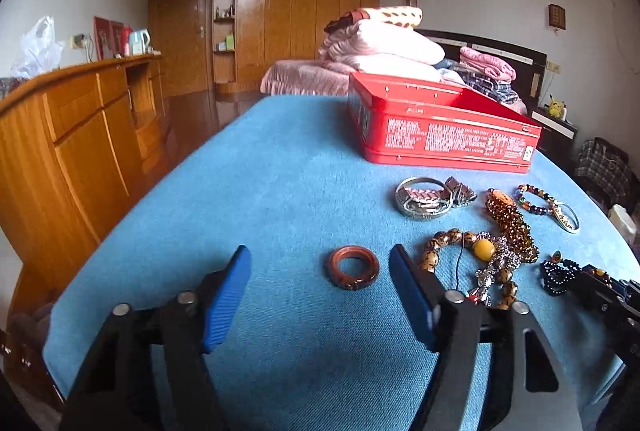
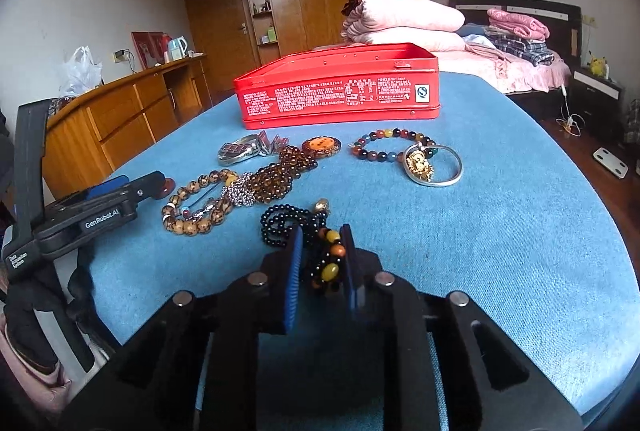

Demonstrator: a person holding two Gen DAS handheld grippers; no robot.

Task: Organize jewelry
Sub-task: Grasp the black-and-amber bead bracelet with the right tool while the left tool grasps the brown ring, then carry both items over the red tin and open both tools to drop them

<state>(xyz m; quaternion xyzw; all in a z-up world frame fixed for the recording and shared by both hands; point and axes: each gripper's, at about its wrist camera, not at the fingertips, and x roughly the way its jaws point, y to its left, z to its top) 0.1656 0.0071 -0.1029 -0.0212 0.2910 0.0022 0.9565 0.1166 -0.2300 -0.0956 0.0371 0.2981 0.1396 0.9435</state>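
A brown wooden ring (image 1: pixel 354 268) lies flat on the blue cloth, between the blue pads of my left gripper (image 1: pixel 320 259). The jaws are open and stand clear of the ring on both sides. My right gripper (image 2: pixel 321 235) is shut on a black bead string (image 2: pixel 280 223), its orange and yellow beads pinched between the pads. An open red tin (image 2: pixel 340 91) stands behind the jewelry. In the left wrist view the right gripper (image 1: pixel 600 291) sits at the right edge, over the black beads (image 1: pixel 558 273).
Between the grippers and the tin lie a spotted brown bracelet (image 2: pixel 196 203), amber beads (image 2: pixel 280 175), a coloured bead bracelet (image 2: pixel 390 145), a silver bangle with a gold pendant (image 2: pixel 434 165) and a watch (image 1: pixel 424 199). A wooden sideboard (image 1: pixel 80 135) stands left, a bed behind.
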